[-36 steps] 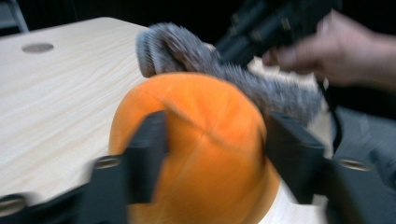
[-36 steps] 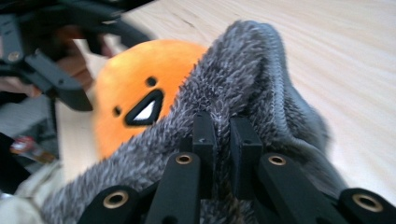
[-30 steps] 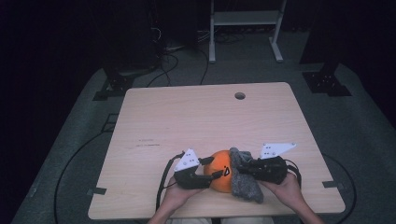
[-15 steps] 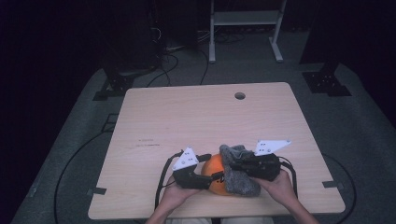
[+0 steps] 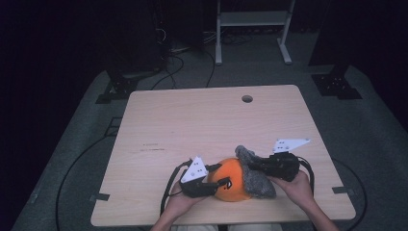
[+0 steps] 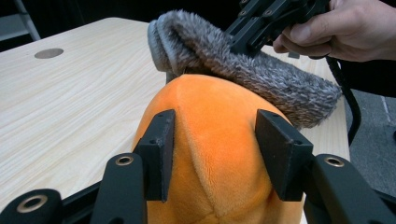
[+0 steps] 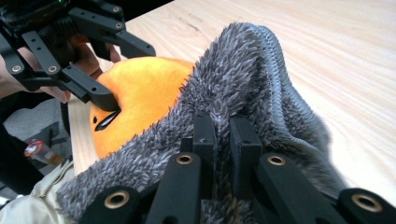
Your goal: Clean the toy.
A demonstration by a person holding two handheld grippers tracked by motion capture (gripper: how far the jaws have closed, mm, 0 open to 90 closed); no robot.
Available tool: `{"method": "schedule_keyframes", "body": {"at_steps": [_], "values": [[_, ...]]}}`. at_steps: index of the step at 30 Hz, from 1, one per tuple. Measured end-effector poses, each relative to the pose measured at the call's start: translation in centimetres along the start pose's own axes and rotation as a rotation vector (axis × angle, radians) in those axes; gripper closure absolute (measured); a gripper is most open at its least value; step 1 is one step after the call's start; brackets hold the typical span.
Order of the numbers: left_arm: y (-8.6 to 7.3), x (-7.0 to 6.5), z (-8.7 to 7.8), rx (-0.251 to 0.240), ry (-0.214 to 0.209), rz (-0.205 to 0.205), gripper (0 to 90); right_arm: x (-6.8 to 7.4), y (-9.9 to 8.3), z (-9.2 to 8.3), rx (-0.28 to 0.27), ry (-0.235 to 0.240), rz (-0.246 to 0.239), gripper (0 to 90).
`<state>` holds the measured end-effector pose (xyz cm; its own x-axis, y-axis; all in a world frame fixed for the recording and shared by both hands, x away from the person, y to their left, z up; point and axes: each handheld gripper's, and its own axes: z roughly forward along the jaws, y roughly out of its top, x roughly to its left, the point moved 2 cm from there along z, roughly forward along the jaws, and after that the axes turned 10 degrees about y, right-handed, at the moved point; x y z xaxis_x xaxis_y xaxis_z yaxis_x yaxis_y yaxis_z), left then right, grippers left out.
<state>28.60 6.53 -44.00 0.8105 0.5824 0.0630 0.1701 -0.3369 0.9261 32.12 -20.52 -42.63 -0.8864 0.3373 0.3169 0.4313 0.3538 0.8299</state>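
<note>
Left claw clamped on orange plush ball, jaws just closing in, pads pressed into fabric on both sides per left gripper view. Right claw pinched narrow on grey fuzzy cloth, fur bunched between both jaws in right gripper view.

Table: light wood, round hole near far edge, rest of top bare. Dark floor around, cables and a white-legged stand beyond far side.

Ball: at near edge of table, about mid-width, betw. the two claws. Sits on tabletop, orange w/ seams running over top; small dark curved mark on side facing right gripper cam, left claw's jaw tip right by it.

Cloth: draped over ball's right side and top, touching it, thick rolled rim lifted above ball's crown. Lower end trails down toward table edge on right. Ribbed knit inside visible along fold; fur outside.

Hands: left hand under left claw at near edge, right hand gripping right claw's body, fingers wrapped round it. Black cable looping off left claw; another down from right claw. Grey three-cornered plates atop each claw.
</note>
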Motion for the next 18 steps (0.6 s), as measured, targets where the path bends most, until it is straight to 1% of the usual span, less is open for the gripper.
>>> {"method": "schedule_keyframes", "body": {"at_steps": [1, 2, 3, 4, 5, 6, 7, 8, 9, 10, 11, 12, 13, 14, 15, 16, 17, 18], "values": [[0.0, 0.0, 0.0, 0.0, 0.0, 0.0, 47.5, 0.0, 0.0, 0.0, 0.0, 0.0, 0.0, 82.3], [0.1, 0.4, -0.1, 0.013, -0.001, -0.015, 43.8, 0.1, -0.2, 0.5, 0.009, 0.014, 0.002, 82.3], [0.2, 0.6, -0.1, 0.016, -0.002, -0.038, 39.0, 0.4, -0.4, 0.8, 0.013, 0.018, -0.003, 82.3], [0.3, 0.8, -0.1, 0.03, -0.002, -0.068, 31.3, 0.7, -0.5, 0.9, 0.014, 0.016, -0.013, 82.3], [0.4, 1.0, 0.0, 0.056, -0.01, -0.101, 22.2, 1.2, -0.7, 0.9, 0.016, 0.013, -0.026, 82.3], [0.3, 1.2, 0.4, 0.09, -0.038, -0.152, 14.0, 1.7, -0.9, 0.9, 0.015, 0.009, -0.04, 82.4], [0.2, 1.3, 0.6, 0.112, -0.059, -0.176, 7.6, 2.2, -1.2, 0.9, 0.011, 0.009, -0.051, 82.4], [-0.1, 1.4, 1.0, 0.141, -0.086, -0.208, 5.4, 2.5, -1.4, 0.8, 0.01, 0.01, -0.056, 82.4], [-0.1, 1.4, 1.0, 0.141, -0.086, -0.208, 5.5, 2.5, -1.4, 0.8, 0.01, 0.01, -0.056, 82.4], [-0.3, 1.3, 1.2, 0.136, -0.135, -0.228, 9.3, 3.2, -1.7, 0.5, 0.021, -0.003, -0.081, 82.4], [-0.2, 1.1, 1.1, 0.126, -0.132, -0.206, 15.9, 3.4, -1.7, 0.4, 0.027, -0.013, -0.09, 82.4], [-0.1, 0.8, 0.9, 0.117, -0.116, -0.163, 24.8, 3.4, -1.8, 0.3, 0.03, -0.02, -0.094, 82.4], [-0.1, 0.8, 0.9, 0.117, -0.116, -0.163, 31.6, 3.4, -1.8, 0.3, 0.03, -0.02, -0.094, 82.4], [0.4, 0.4, 0.6, 0.088, -0.094, -0.095, 38.0, 3.2, -1.7, -0.1, 0.027, -0.011, -0.091, 82.4], [0.6, 0.3, 0.5, 0.063, -0.089, -0.068, 40.9, 3.2, -1.6, -0.5, 0.009, -0.01, -0.093, 82.5], [0.9, 0.2, 0.3, 0.036, -0.073, -0.026, 43.2, 3.0, -1.4, -1.1, -0.015, -0.015, -0.098, 82.4], [0.9, 0.2, 0.3, 0.036, -0.073, -0.026, 44.2, 2.8, -1.2, -1.6, -0.04, -0.023, -0.103, 82.5], [1.6, -0.2, 0.1, -0.005, -0.032, 0.072, 44.6, 2.5, -0.9, -2.2, -0.071, -0.04, -0.105, 82.5]]}}
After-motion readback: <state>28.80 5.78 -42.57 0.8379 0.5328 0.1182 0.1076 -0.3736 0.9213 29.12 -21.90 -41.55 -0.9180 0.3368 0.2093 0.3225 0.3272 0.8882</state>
